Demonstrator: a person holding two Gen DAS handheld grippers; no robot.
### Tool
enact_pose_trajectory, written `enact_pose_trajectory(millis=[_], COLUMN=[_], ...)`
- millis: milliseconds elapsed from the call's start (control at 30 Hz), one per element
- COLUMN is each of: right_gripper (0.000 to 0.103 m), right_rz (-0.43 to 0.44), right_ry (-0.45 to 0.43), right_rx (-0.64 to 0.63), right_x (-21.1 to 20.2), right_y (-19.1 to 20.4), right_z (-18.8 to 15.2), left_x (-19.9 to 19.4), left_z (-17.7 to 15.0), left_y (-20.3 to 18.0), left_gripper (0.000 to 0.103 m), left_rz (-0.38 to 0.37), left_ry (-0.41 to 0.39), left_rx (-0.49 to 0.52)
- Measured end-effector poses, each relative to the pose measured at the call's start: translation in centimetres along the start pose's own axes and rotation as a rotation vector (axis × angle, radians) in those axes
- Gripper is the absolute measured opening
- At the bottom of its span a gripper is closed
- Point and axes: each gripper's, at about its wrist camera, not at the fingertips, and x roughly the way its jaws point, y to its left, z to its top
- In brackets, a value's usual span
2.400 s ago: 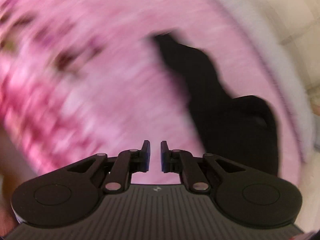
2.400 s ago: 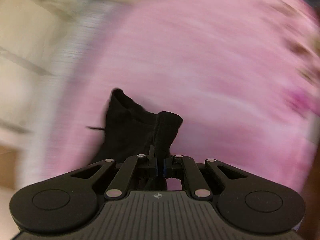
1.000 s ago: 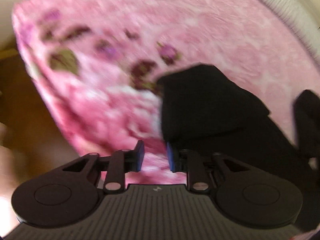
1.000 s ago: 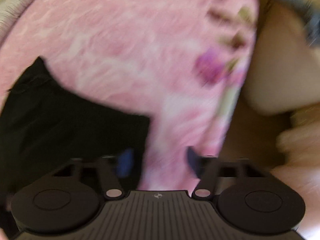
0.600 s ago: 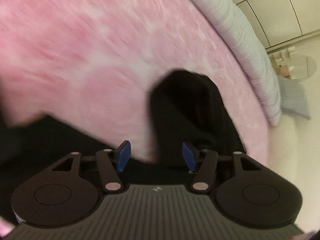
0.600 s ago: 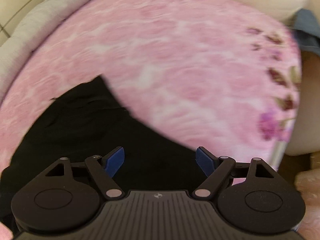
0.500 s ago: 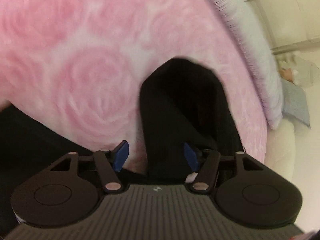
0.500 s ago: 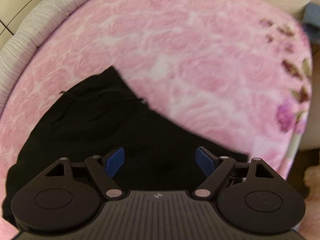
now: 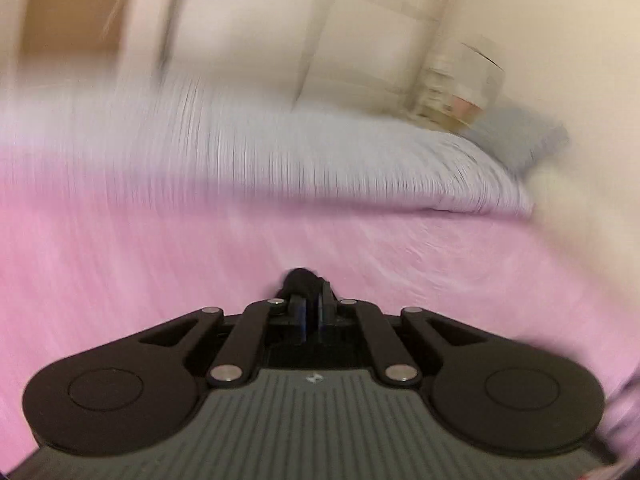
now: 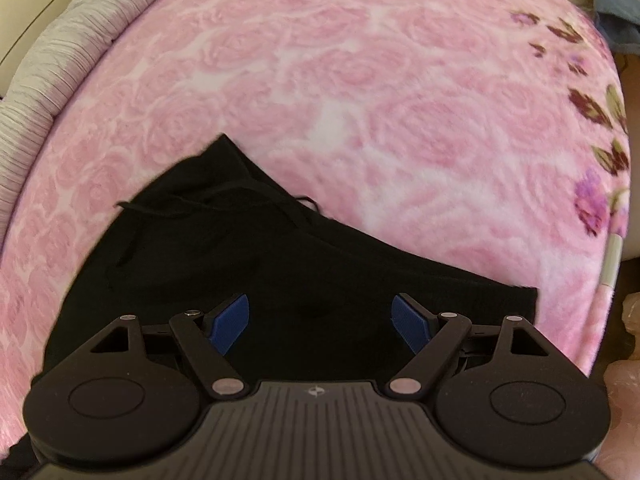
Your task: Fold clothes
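A black garment [image 10: 256, 264] lies spread on the pink rose-patterned blanket [image 10: 360, 80], with a drawstring at its far end. My right gripper [image 10: 320, 316] hovers over it, open and empty, blue pads wide apart. In the blurred left wrist view my left gripper [image 9: 311, 314] is shut on a small bunch of the black garment [image 9: 302, 280], which pokes out above the fingertips, over the pink blanket [image 9: 160, 260].
A grey-white ribbed bolster [image 9: 280, 160] runs along the far edge of the bed and also shows in the right wrist view [image 10: 44, 72]. A grey-blue pillow [image 9: 516, 140] lies past it. The blanket's flowered edge [image 10: 600, 152] drops off at the right.
My left gripper has closed on a fold of the black garment and swung up to face the bolster and wall. My right gripper stays open and has shifted slightly over the garment.
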Motion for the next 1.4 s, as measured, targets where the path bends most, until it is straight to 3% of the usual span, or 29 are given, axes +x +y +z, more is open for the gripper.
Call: enact_pose_trajectory(millis=[67,100,200,267,333,433,467,633,833,967,1033,1067,1133,1400], right_gripper=[0.082,0.082,0.082,0.082,0.082,0.082,0.083,0.083,0.085,0.085,0.085,0.085,0.085,0.085], right_rz=[0.009,0.013,0.018,0.023,0.030,0.030,0.023,-0.018,-0.062,-0.089,-0.095,-0.099,-0.101,-0.067], right_ry=[-0.006,-0.007,0.001,0.017,0.036,0.067,0.075,0.082,0.077,0.090,0.101,0.108,0.117,0.084], right_rx=[0.003,0.001,-0.011,-0.018,-0.027,-0.069,-0.084,-0.101,-0.064,-0.023,0.004,0.013,0.005,-0.039], right_x=[0.0,0.1,0.6,1.2,1.6,1.8,1.8,0.6,-2.0,-3.1,-3.1,-3.1,-3.0,-5.2], right_y=[1.2,1.9,3.8,5.1,6.0,7.3,7.5,6.6,2.9,0.3,-0.5,-0.7,-0.7,-0.9], right_z=[0.2,0.2,-0.1,-0.6,-1.2,-2.4,-2.7,-4.0,-6.5,-8.7,-9.8,-10.4,-11.2,-12.3], left_x=[-2.5,-3.0,-2.2,-1.5,-0.9,-3.2,-4.7,-14.5,-19.5,-22.8,-24.3,-24.5,-24.8,-25.9], left_z=[1.8,1.2,-2.2,-4.6,-8.5,-15.1,-16.7,-22.9,-28.0,-31.4,-32.6,-31.8,-30.2,-23.9], left_y=[-0.6,-0.7,2.7,5.1,8.6,12.3,12.8,12.8,11.6,10.7,10.4,10.6,11.0,12.5], left_gripper=[0.003,0.003,0.020,0.020,0.021,0.021,0.023,0.031,0.043,0.059,0.059,0.058,0.000,0.004], left_rz=[0.046,0.072,0.143,0.191,0.267,0.378,0.397,0.450,0.406,0.370,0.356,0.368,0.390,0.474], left_ry=[-0.064,-0.047,0.160,0.300,0.466,0.609,0.624,0.561,0.478,0.413,0.374,0.343,0.282,0.068], left_rx=[0.373,0.483,0.487,0.464,0.258,-0.102,-0.202,-0.721,-1.098,-1.347,-1.436,-1.378,-1.263,-0.790])
